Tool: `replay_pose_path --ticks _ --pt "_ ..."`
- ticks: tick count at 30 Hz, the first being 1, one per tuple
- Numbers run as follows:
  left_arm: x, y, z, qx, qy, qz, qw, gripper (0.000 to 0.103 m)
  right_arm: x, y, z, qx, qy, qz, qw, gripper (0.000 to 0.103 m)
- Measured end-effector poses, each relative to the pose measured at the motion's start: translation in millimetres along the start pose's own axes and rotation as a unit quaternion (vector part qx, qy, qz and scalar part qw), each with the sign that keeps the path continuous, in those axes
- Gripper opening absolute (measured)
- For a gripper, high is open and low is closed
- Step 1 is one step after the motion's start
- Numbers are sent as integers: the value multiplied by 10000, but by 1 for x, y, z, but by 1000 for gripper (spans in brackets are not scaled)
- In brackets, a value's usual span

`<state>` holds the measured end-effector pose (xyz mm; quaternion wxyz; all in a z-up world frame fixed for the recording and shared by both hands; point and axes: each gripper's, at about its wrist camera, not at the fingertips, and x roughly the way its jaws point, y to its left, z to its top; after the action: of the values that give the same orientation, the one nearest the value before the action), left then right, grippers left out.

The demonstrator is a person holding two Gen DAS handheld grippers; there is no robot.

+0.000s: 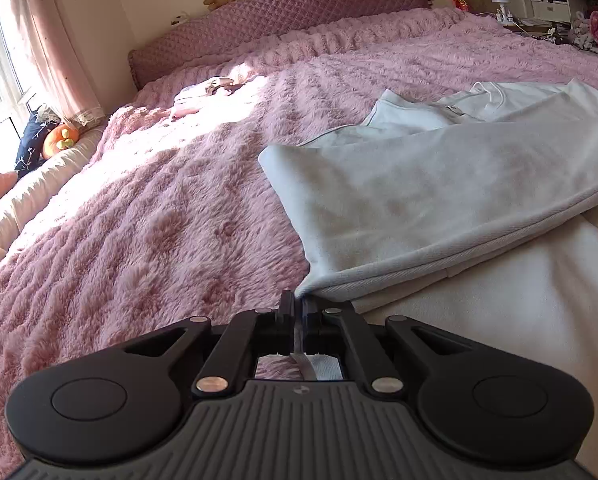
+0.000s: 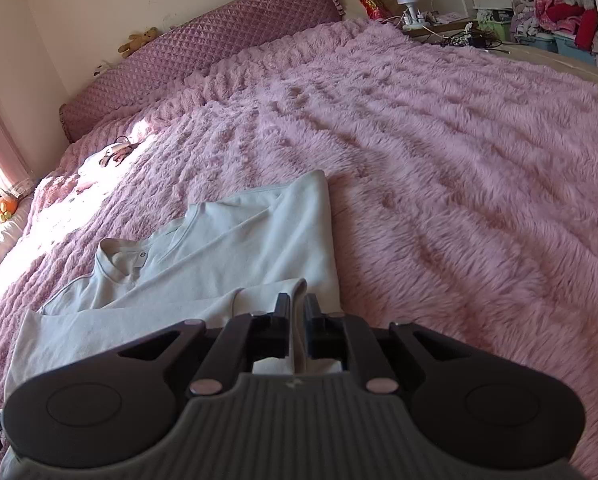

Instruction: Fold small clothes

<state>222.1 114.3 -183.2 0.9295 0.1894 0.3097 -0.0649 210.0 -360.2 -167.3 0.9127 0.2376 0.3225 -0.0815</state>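
Pale T-shirt (image 2: 235,248) mid-fold on pink blanket (image 2: 459,160): sleeves in, left gripper (image 1: 297,304) and right gripper (image 2: 297,304) both clamped on its hem, final fold pending

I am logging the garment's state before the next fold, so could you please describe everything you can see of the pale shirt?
The pale shirt is off-white, soft knit cotton by its look, with a ribbed round neckline and a small label inside the collar. It lies on the fluffy pink blanket, partly folded, one layer doubled over. The left gripper is clamped on a hemmed corner, and the right gripper pinches another edge.
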Motion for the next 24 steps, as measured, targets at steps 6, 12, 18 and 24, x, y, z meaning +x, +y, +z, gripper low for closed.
replay_pose_path --ticks 6,12,18,24 --pt "2 -3 -6 -49 29 47 10000 3 -6 1 -19 -234 251 66 9994 30" --pt "0 -1 -4 -186 21 49 9998 3 2 3 -32 -32 592 337 9977 3" --pt "-6 8 -6 -874 6 121 9961 3 -33 13 -27 -296 -80 349 9989 2" --pt "-2 3 -7 -779 176 84 9968 4 -15 -6 -51 -83 531 138 9985 5"
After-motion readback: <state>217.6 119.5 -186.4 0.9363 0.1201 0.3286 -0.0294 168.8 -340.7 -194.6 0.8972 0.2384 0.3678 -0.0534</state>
